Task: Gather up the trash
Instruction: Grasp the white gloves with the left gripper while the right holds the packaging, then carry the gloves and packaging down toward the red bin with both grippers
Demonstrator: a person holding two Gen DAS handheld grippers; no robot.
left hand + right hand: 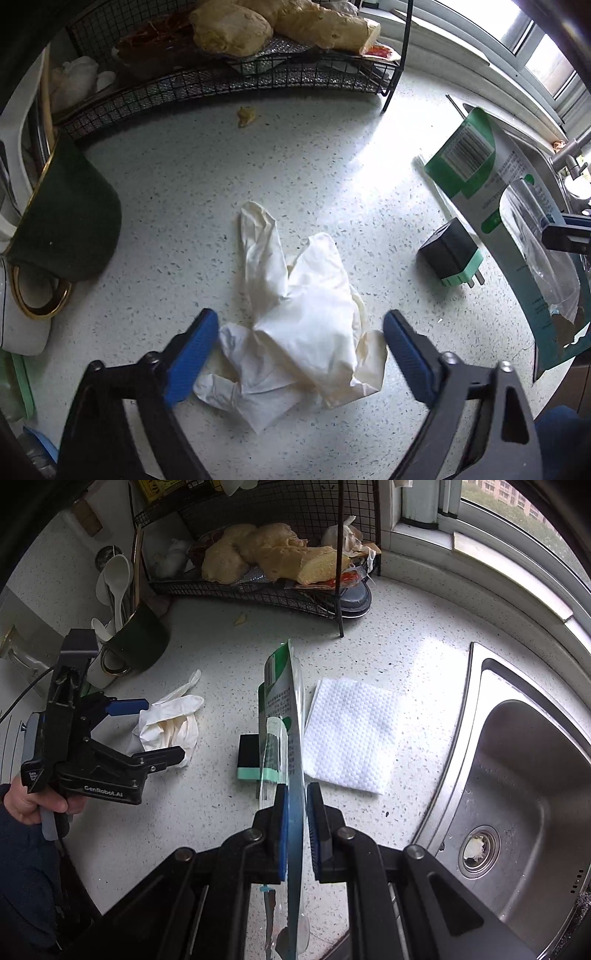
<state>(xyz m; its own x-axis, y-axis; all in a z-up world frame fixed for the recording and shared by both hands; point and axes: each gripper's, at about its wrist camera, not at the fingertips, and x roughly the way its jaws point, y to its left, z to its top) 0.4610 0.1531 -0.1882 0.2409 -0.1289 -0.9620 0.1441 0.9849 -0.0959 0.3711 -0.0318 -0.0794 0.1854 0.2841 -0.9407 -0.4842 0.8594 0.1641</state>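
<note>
The glove [295,314], a crumpled white one with yellowish stains, is lying on the speckled surface [295,155] in the lower middle of the left wrist frame, and we are straddling it with the left claw [297,326]. Its blue pads are standing apart on either side of the heap, not yet pressing it. To do this well, we are judging that the claw should sink until the tips almost meet the surface, centred on the thickest bunch and not the loose fingers trailing toward the upper middle, then close fully so the thin material does not slip out.

In the right wrist frame, the right claw [295,805] is clamped on a green-and-clear packet [284,701], holding it edge-on above the surface. We should be keeping that grip firm and well apart from the left claw.

A black-and-mint plug [450,254] and a white paper towel [351,734] are lying nearby; the towel is probably next.
</note>
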